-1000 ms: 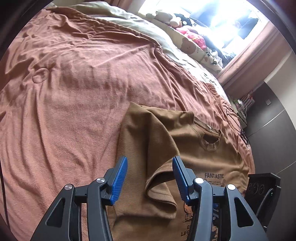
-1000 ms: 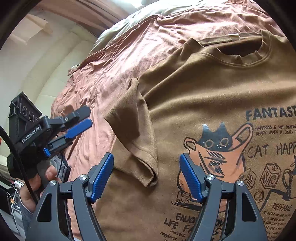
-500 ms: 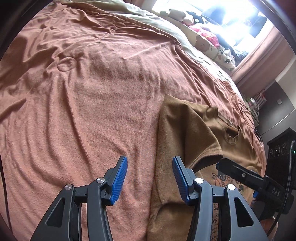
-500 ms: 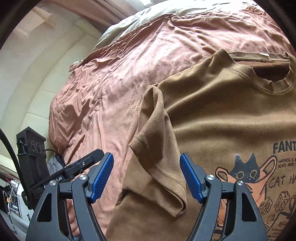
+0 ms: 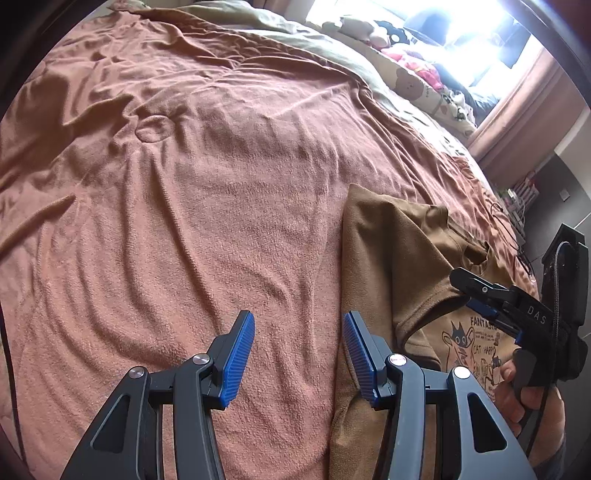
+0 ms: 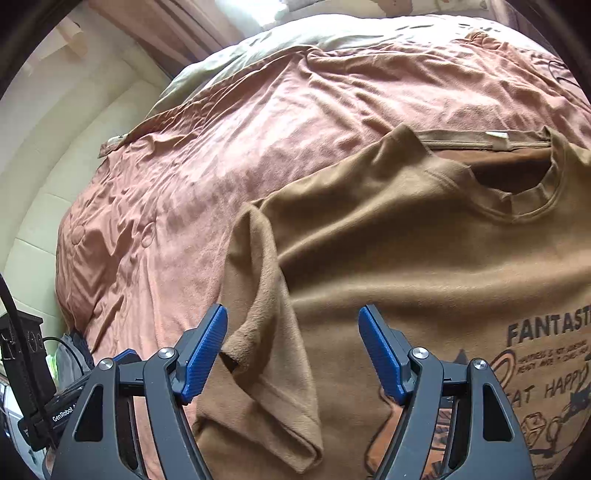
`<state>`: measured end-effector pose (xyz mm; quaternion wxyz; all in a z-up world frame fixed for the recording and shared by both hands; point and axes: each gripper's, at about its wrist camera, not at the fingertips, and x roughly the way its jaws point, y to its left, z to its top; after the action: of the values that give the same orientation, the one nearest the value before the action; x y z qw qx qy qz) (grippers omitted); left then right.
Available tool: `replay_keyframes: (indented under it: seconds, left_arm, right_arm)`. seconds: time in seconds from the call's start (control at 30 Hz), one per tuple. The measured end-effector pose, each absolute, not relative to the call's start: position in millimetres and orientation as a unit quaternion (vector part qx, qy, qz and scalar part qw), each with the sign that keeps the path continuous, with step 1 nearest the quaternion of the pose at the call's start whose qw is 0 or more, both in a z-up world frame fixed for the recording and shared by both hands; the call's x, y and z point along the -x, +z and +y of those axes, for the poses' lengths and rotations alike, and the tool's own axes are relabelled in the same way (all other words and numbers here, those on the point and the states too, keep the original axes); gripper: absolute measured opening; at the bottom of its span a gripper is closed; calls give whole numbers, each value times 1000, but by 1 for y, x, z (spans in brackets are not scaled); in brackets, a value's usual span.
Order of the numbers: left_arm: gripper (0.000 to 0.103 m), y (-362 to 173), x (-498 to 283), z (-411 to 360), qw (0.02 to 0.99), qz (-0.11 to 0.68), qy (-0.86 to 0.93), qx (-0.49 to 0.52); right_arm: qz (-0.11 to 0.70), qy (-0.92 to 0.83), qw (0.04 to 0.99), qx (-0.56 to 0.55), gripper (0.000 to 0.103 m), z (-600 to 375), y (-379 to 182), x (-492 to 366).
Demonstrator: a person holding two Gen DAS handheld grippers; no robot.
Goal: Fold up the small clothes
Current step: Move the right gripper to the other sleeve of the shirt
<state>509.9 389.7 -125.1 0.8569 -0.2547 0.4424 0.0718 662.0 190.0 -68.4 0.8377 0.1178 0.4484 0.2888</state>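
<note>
Bed: rust-pink blanket (image 5: 207, 206) covers nearly the whole frame in both wrist views, creased, with a round quilted mark in the upper left of the left wrist view.
Far edge of bed: pale green duvet (image 5: 295, 33) runs along the top of the frame; printed bedding and soft toys (image 5: 417, 74) sit in the upper right under a bright window.
Containers: none can be made out on the bed; the clutter in the upper right is too washed out to tell.
T-shirt: brown T-shirt (image 6: 424, 258) lies flat on the blanket, print side up, filling the right half of the right wrist view; its collar is in the upper right there.
Sleeve: sleeve (image 6: 273, 354) is folded in over the shirt body, lower centre of the right wrist view.
Left gripper: left gripper (image 5: 299, 354) hangs over bare blanket just left of the shirt's edge; fingers stand moderately apart with nothing between them.
Right gripper: right gripper (image 6: 293, 354) is above the folded sleeve; its jaws are closing, the sleeve lies between them and the blue pads do not press on it.
Hand: a person's hand (image 5: 528, 398) grips the right gripper's handle at the lower right of the left wrist view.
</note>
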Motion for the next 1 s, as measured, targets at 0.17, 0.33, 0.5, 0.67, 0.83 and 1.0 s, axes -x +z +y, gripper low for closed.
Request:
replay_keyframes:
  seconds: [0.17,0.33,0.5,0.67,0.83,1.0]
  left_arm:
    - [53,-125,-514,378,857,443,58,256]
    - [53,-126,-515,371,857,448,58,249]
    - [53,-126,-514,370,857,449,55,245]
    - [53,-128,-514,369,857,450,51,247]
    - [53,-132,-516,354,852,464,31,243]
    - [53,-136,-514,334,847,484,8,220]
  right_arm:
    - [469,282,825,-142,43,166,-75,-668]
    - [478,304,803,-185,44,159,-73,-670]
    - [504,304,781,-211,50,156,-87,-681]
    - [528,316,742,-265,50,148,-106,-689]
    - [550,334,709,-289,50,154,-122,-691]
    - [541,334,708,-307,44,153,-125,-702]
